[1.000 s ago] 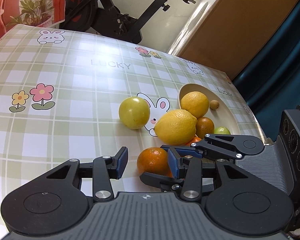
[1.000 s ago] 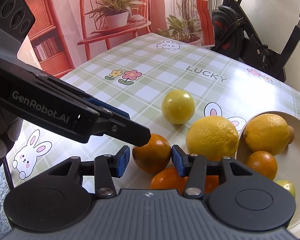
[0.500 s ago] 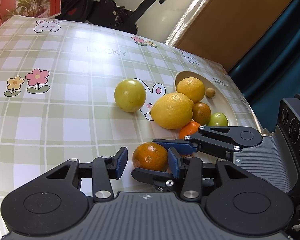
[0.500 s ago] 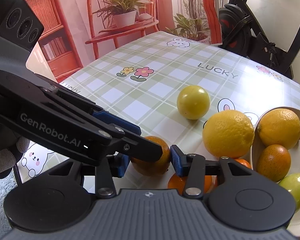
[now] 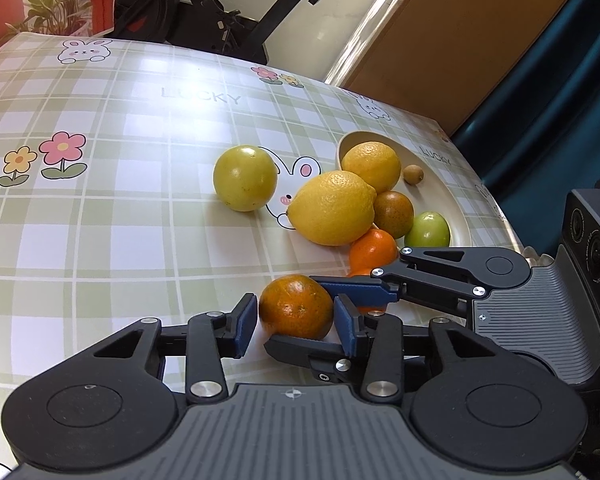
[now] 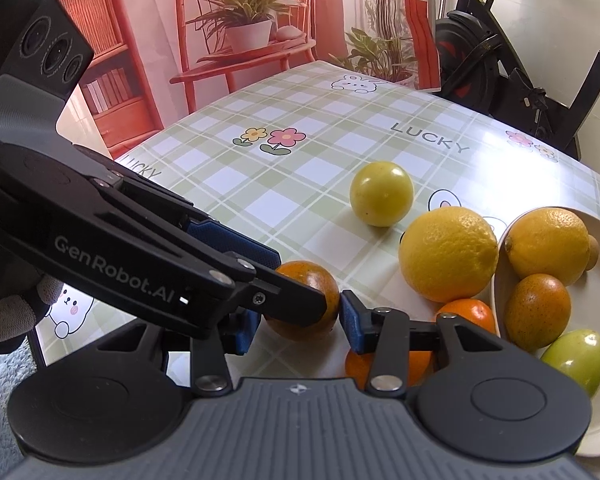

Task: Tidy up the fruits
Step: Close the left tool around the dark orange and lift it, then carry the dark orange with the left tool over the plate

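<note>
A dark-skinned orange (image 5: 296, 306) lies on the checked tablecloth, near the front. My left gripper (image 5: 295, 312) straddles it, jaws closing, and both blue pads touch its sides. My right gripper (image 6: 298, 320) reaches round the same orange from the right; a thin gap shows at its right pad, and its left pad is hidden behind the left gripper's finger (image 6: 292, 304). A cream bowl (image 5: 460, 216) holds a lemon (image 5: 372, 166), a brownish orange (image 5: 394, 214), a green fruit (image 5: 427, 229) and a small brown fruit (image 5: 413, 174).
On the cloth lie a big lemon (image 5: 332, 208), a round yellow fruit (image 5: 245, 178) and two mandarins (image 6: 466, 314) against the bowl's near side. The table's right edge runs just past the bowl. An exercise bike (image 5: 220, 8) stands beyond the far edge.
The left gripper's pads have drawn in from a loose straddle until they meet the orange. The right gripper's pads have narrowed slightly around it. The other fruits lie where they were.
</note>
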